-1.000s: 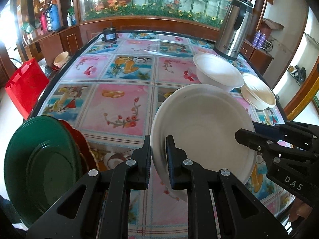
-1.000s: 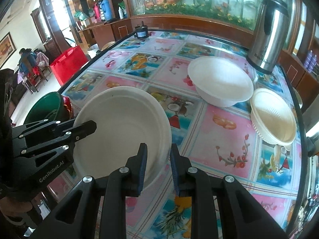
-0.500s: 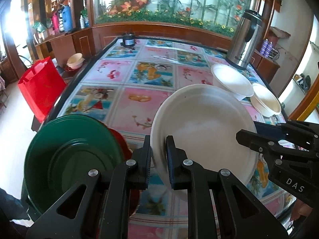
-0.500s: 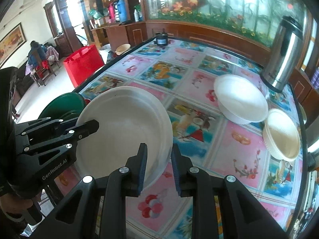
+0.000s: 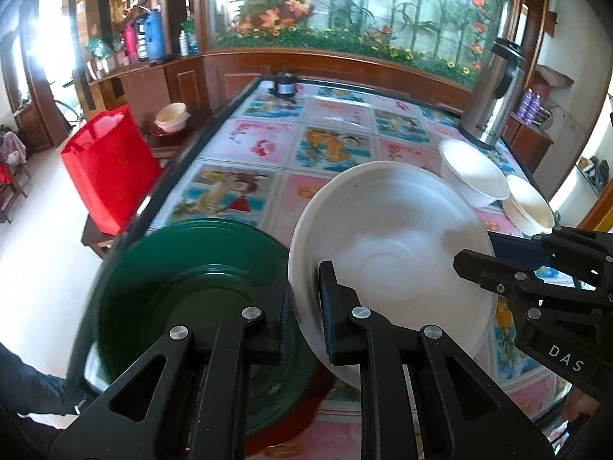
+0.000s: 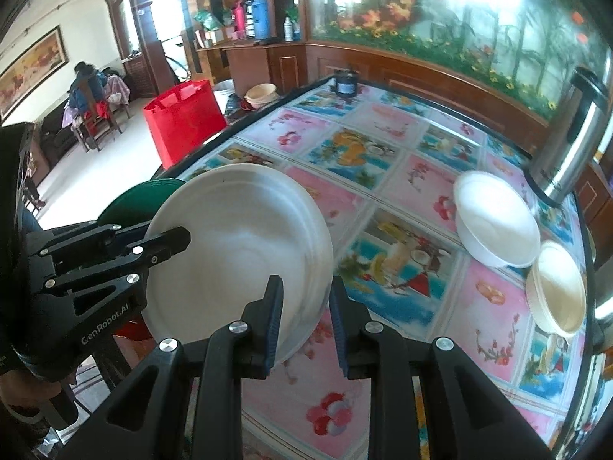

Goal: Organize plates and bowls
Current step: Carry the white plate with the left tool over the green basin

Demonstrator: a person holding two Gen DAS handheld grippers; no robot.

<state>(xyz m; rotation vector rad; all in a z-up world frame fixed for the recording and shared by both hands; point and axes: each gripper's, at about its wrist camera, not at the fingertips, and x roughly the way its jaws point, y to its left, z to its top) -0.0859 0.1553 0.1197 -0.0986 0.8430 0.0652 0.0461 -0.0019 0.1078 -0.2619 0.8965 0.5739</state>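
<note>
Two grippers share one white plate above the near end of the table.

Left gripper (image 5: 305,308) has its fingers clamped on the near rim of the white plate (image 5: 390,245), which tilts just right of a green plate (image 5: 184,291). Right gripper (image 6: 305,318) straddles the opposite rim, its fingers slightly apart; whether they grip cannot be told. Farther along the patterned tablecloth (image 6: 387,191) sit a white bowl (image 6: 496,218), a cream plate stack (image 6: 559,287) and a steel thermos (image 6: 571,145).

A home dining room: fruit-print table (image 6: 387,191), wooden sideboard (image 6: 268,65) with flasks, framed painting (image 6: 30,61), far planter window (image 5: 345,11).
</note>
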